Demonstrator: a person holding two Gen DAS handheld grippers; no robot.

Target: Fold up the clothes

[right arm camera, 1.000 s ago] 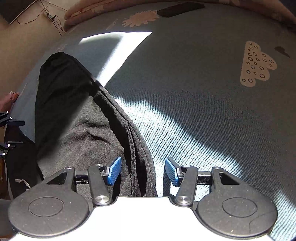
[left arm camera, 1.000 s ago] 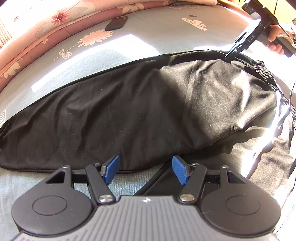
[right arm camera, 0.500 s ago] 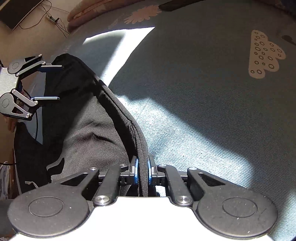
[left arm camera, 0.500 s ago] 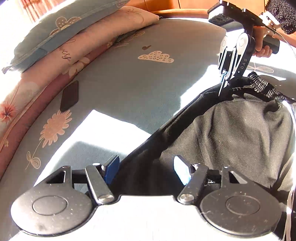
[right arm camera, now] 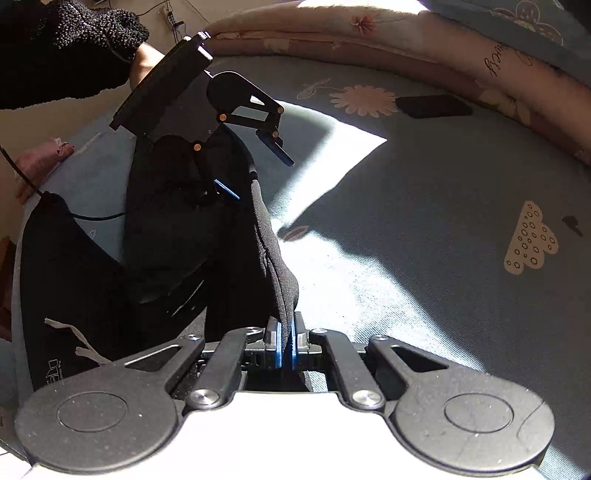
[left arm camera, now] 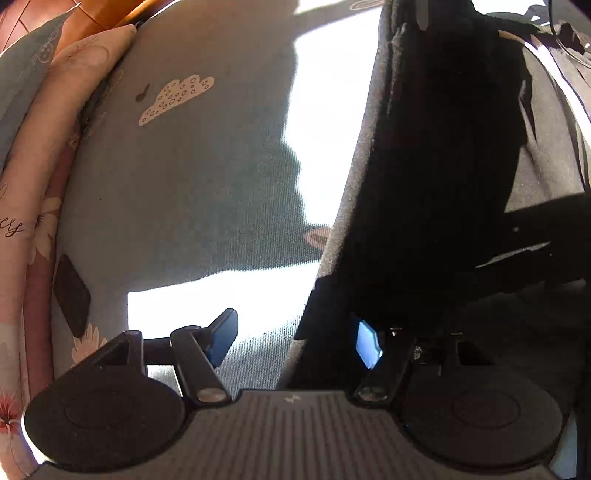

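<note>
A black garment [right arm camera: 177, 258] lies on the blue-grey printed bed sheet [right arm camera: 424, 221], and one of its long edges is lifted. My right gripper [right arm camera: 283, 343] is shut on that raised edge, the fabric pinched between its blue pads. Further along the same edge, my left gripper [right arm camera: 258, 177] stands open and points steeply down, held by a hand in a black fuzzy sleeve [right arm camera: 74, 48]. In the left wrist view, the garment's edge [left arm camera: 321, 325] lies between the spread pads of the left gripper [left arm camera: 295, 341], nearer the right-hand pad [left arm camera: 367, 345]; whether it touches that pad is unclear.
A dark phone [right arm camera: 434, 106] lies on the sheet near the pink floral quilt roll [right arm camera: 369, 33]; the phone [left arm camera: 72, 295] also shows in the left wrist view. A white drawstring [right arm camera: 74, 332] hangs from the garment. Bright sun patches cross the sheet.
The right gripper closed on the garment's edge and rose with it. The left gripper rolled and slid across to straddle the same edge, staying open.
</note>
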